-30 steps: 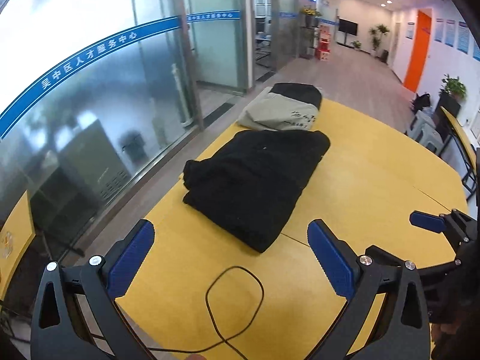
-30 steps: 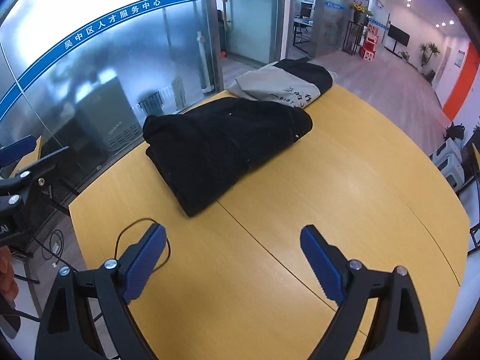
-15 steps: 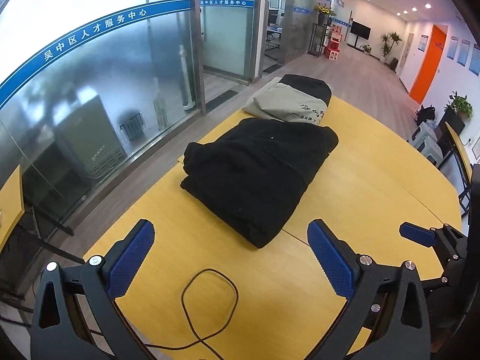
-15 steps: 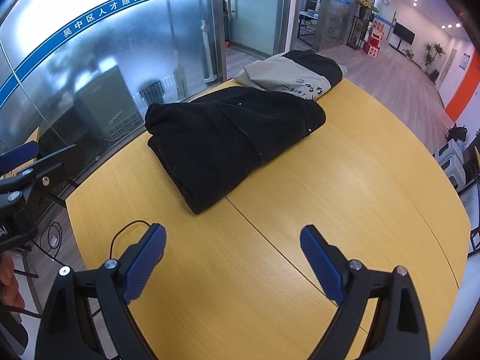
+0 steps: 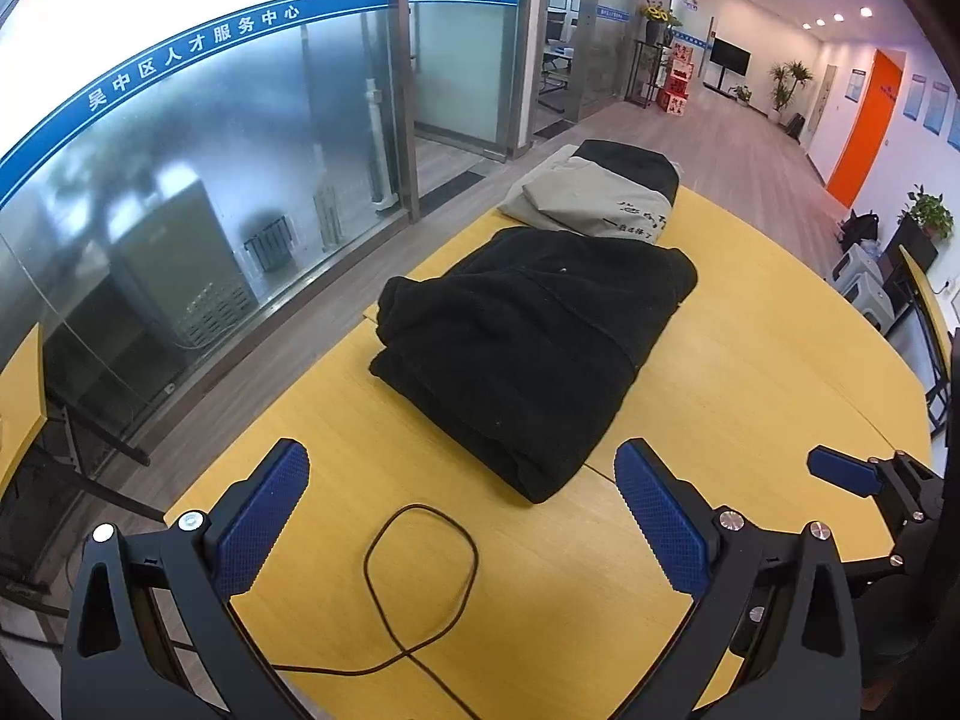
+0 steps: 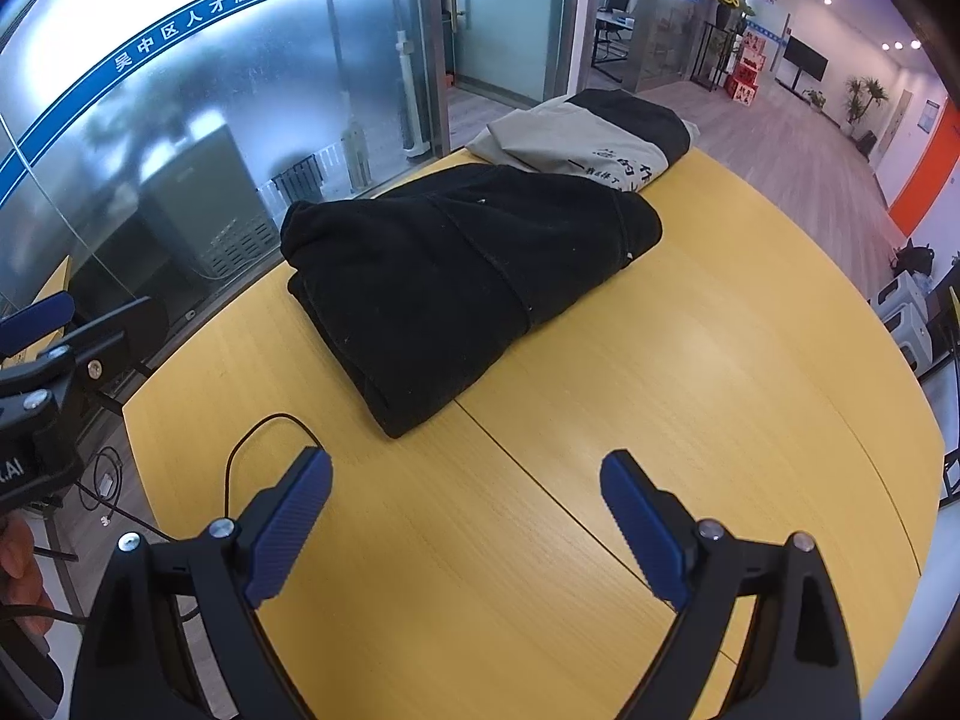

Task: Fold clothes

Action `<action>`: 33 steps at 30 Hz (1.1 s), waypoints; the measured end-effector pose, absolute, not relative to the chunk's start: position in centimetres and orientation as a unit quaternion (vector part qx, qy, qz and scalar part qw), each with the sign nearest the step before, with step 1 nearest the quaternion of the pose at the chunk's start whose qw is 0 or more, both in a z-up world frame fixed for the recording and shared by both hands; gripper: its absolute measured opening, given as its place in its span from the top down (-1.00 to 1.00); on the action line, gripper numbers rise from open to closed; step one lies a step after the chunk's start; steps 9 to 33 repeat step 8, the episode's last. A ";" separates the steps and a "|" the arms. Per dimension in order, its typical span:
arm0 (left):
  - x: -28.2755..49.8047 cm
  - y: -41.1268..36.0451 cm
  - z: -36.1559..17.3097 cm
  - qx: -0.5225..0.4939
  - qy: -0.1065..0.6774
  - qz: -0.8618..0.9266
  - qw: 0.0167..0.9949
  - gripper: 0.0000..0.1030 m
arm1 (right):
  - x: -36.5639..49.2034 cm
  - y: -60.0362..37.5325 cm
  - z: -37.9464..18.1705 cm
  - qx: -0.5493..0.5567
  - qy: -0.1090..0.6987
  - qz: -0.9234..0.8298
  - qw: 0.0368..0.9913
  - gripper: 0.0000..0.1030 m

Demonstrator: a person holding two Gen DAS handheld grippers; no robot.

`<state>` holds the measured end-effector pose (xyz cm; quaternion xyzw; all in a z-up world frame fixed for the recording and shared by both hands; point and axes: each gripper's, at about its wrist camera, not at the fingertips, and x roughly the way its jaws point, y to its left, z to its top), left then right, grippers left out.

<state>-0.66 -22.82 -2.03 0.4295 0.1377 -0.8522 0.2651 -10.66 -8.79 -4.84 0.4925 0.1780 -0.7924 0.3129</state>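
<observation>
A folded black garment (image 5: 528,348) (image 6: 456,276) lies on the yellow table (image 5: 750,396) (image 6: 690,372). Behind it, at the table's far end, rests a folded grey and black garment (image 5: 594,198) (image 6: 588,141). My left gripper (image 5: 462,480) stands open above the table's near edge, short of the black garment, with nothing between its blue pads. My right gripper (image 6: 465,480) is open too, over bare table to the right of the black garment's near corner. The right gripper's blue tip (image 5: 840,471) shows at the right edge of the left wrist view.
A thin black cable (image 5: 420,570) (image 6: 264,438) loops on the table near its front left edge. A frosted glass wall (image 5: 210,180) runs along the left, close to the table. White stools (image 5: 864,288) and a dark table stand to the right.
Both grippers have drifted slightly so the black garment sits closer and more central in view. Both stay open and the clothes have not moved.
</observation>
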 end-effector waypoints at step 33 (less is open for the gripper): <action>-1.4 -22.5 -1.9 0.427 0.116 -0.849 0.289 -0.99 | -11.0 -9.2 -4.7 0.491 0.176 -0.796 0.306 -0.82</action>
